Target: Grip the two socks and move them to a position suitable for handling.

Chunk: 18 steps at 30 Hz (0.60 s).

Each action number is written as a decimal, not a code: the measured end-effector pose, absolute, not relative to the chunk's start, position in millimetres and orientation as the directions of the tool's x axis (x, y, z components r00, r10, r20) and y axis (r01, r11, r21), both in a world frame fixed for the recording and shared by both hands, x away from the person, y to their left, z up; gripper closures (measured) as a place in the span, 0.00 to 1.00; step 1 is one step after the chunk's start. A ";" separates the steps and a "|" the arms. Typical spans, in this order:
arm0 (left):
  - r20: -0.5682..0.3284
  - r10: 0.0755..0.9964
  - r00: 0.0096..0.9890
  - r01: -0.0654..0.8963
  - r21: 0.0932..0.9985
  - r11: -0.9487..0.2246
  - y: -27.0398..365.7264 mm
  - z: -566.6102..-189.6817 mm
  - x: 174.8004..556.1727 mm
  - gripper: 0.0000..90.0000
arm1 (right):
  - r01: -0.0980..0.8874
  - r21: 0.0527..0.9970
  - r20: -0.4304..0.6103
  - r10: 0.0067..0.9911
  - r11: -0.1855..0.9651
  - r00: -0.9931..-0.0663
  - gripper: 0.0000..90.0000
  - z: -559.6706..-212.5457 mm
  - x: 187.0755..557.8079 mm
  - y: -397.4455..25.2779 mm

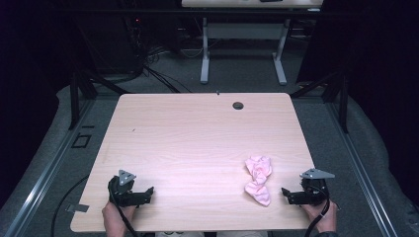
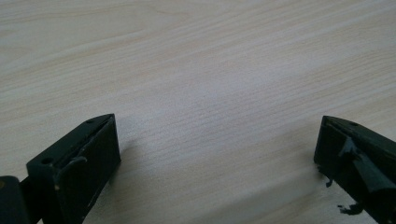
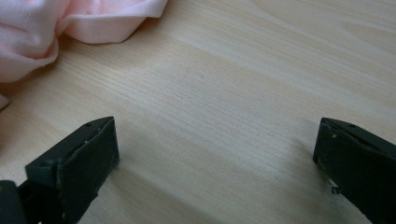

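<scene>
A crumpled pink cloth [image 1: 259, 178] lies on the light wooden table [image 1: 197, 133], near its front right corner. Just right of the cloth, my right gripper [image 1: 286, 193] rests low with its jaws pointing left at it. The right gripper view has those jaws [image 3: 217, 135] wide open over bare wood, with the pink cloth [image 3: 56, 23] at the upper left beyond them. My left gripper [image 1: 149, 191] sits near the front left corner and points right. Its jaws [image 2: 217, 135] stand open with only bare tabletop between them.
A round cable hole [image 1: 238, 105] sits near the table's far edge. Behind the table stands a white-legged desk [image 1: 242, 29]. Black frame struts [image 1: 79, 94] and floor rails flank both sides. A hand holds each gripper at the front edge.
</scene>
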<state>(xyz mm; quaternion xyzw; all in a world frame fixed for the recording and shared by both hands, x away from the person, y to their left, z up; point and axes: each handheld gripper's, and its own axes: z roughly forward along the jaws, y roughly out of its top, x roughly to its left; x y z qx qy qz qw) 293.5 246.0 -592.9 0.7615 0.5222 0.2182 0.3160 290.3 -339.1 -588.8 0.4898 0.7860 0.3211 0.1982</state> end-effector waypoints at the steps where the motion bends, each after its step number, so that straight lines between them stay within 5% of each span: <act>1: 0.002 0.933 0.359 0.657 0.709 -0.255 246.0 -592.9 293.5 0.00 | 0.643 0.699 0.003 0.897 0.314 -0.442 0.00 -588.8 290.3 -339.1; 18: 0.001 0.936 0.352 0.657 0.712 -0.248 245.4 -593.1 293.8 0.00 | 0.651 0.691 0.014 0.895 0.313 -0.445 0.00 -587.7 291.9 -339.0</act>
